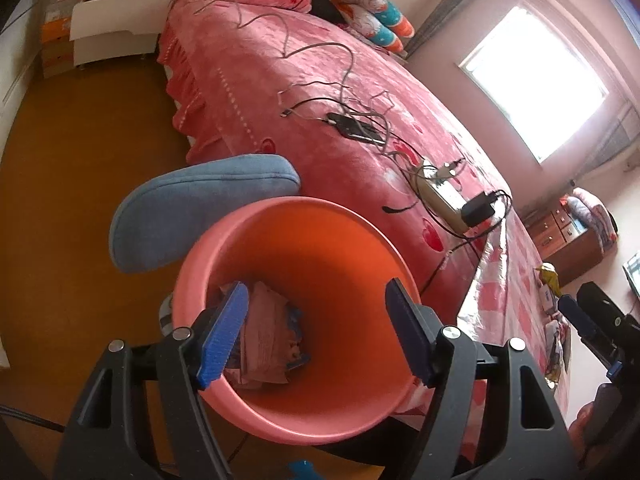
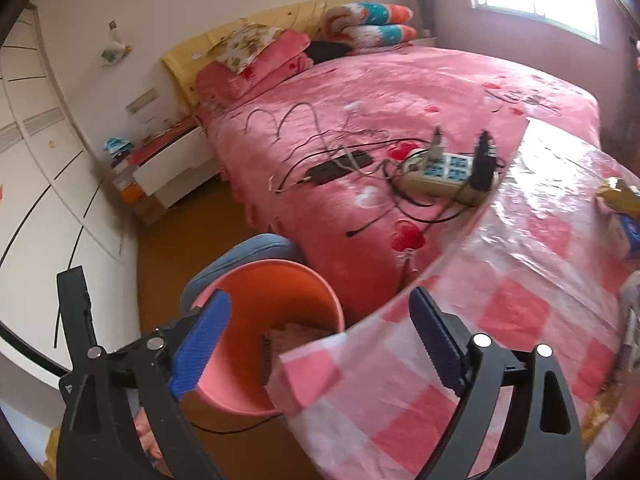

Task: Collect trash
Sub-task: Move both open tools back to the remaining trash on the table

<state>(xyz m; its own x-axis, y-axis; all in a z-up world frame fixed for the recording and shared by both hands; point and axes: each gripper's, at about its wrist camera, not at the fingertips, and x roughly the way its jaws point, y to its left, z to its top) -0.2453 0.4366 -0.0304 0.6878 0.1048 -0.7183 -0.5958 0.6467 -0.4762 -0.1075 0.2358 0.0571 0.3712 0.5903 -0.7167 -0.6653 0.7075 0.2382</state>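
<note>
Both my jaws stood open and empty: left gripper (image 1: 316, 330) over the bin (image 1: 296, 416) holding paper trash (image 1: 266, 340) at lower centre, right gripper (image 2: 320, 342) beside it.

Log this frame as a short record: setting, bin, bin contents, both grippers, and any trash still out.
setting: bedroom, bed with pink cover, table with pink checked cloth beside it
bin: pink-orange bucket on the floor at the table corner, in front of a blue cushion
bin contents: crumpled paper and wrappers at the bottom
left gripper: open over the bin mouth, nothing between the jaws
right gripper: open above the table corner, empty
trash still out: yellow wrapper at the table's far edge
</note>
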